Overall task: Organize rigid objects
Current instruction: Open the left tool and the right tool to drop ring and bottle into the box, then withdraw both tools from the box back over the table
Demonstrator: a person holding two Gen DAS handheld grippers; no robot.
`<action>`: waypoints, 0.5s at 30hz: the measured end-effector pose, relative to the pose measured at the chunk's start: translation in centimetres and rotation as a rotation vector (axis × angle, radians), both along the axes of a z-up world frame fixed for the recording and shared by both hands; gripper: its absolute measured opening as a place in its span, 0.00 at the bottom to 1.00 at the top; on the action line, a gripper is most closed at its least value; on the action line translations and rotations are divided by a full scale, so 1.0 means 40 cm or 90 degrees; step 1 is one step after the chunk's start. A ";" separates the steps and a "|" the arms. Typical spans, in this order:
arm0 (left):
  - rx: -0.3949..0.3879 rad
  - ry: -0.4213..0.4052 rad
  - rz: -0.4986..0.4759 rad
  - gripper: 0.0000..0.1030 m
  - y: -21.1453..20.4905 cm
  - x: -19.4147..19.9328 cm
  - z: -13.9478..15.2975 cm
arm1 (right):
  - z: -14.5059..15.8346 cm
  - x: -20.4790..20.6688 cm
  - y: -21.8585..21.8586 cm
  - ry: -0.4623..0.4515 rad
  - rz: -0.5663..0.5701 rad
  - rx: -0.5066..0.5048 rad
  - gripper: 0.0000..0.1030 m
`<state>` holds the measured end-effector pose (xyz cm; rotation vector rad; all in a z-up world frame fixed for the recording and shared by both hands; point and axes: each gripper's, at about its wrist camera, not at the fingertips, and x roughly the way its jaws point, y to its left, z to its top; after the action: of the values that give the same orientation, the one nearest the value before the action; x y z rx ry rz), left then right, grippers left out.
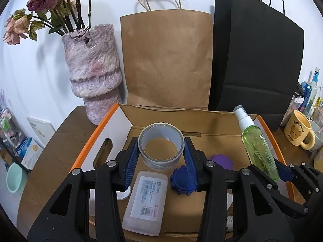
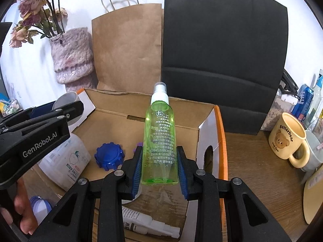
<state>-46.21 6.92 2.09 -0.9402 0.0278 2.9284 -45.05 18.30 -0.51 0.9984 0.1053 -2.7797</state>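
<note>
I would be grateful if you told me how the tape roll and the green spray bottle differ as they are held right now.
The tape roll is a squat, open grey ring; the green spray bottle is tall, slim and translucent with a white nozzle. The left tool grips the roll across its width, near level; the right tool clamps the bottle low, leaving it upright. Both hang over the cardboard box.

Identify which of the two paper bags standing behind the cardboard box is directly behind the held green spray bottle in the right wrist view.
The black paper bag: the green spray bottle rises in front of its lower left corner. The brown paper bag stands further left, beside the vase.
</note>
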 end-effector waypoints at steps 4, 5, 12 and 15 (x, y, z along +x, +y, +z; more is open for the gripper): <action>0.005 0.002 0.000 0.72 -0.010 -0.001 0.001 | -0.010 -0.004 0.001 -0.011 -0.001 0.000 0.37; 0.005 0.003 0.002 0.82 -0.012 0.001 0.001 | -0.009 -0.002 0.001 -0.008 -0.005 0.005 0.57; 0.023 0.013 0.015 1.00 -0.048 0.014 0.015 | 0.006 0.016 0.001 0.017 -0.003 0.004 1.00; 0.024 0.008 0.026 1.00 -0.060 0.011 0.013 | 0.005 0.017 0.000 0.018 -0.002 0.006 1.00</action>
<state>-45.76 4.54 2.62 -0.9282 -0.0474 2.9606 -44.36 18.30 -0.29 0.9622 0.1213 -2.7989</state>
